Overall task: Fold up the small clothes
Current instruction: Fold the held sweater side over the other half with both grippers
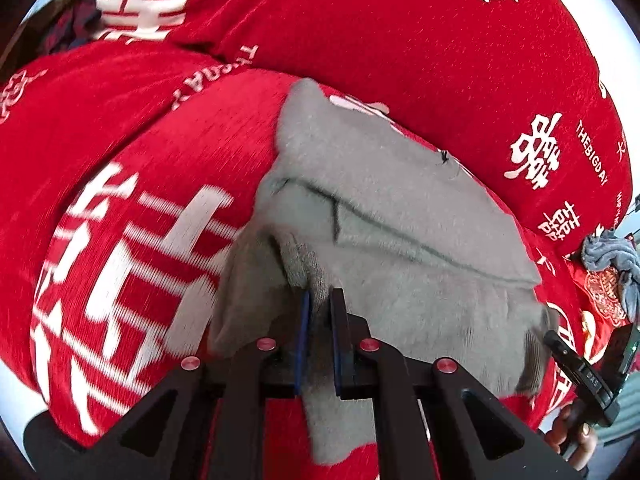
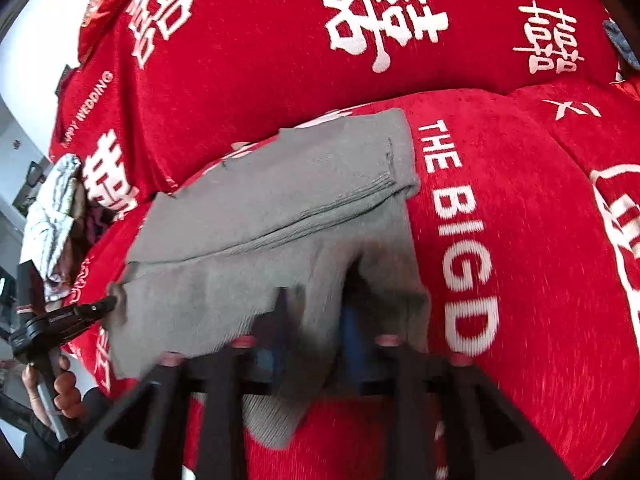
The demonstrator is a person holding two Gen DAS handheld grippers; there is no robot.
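The grey knit garment lies partly folded on the red sofa cushion, a ribbed band crossing its middle and its near hem hanging off the cushion's front. My left gripper pinches that near hem, the fingers nearly together with knit bunched between them. My right gripper stands at the same hem further along; grey cloth hangs between its fingers, but the view is blurred and I cannot tell whether they bite.

I judge the risk to be uneven carrying: if the right side has no hold, lifting would drag one corner and skew the fold. The left bite looks narrow, so a quick pull could slip it free.

The seat is wide and red to both sides, the printed backrest rising just behind the garment's far edge. A crumpled blue-grey cloth sits well off to one side, and a striped pile too.
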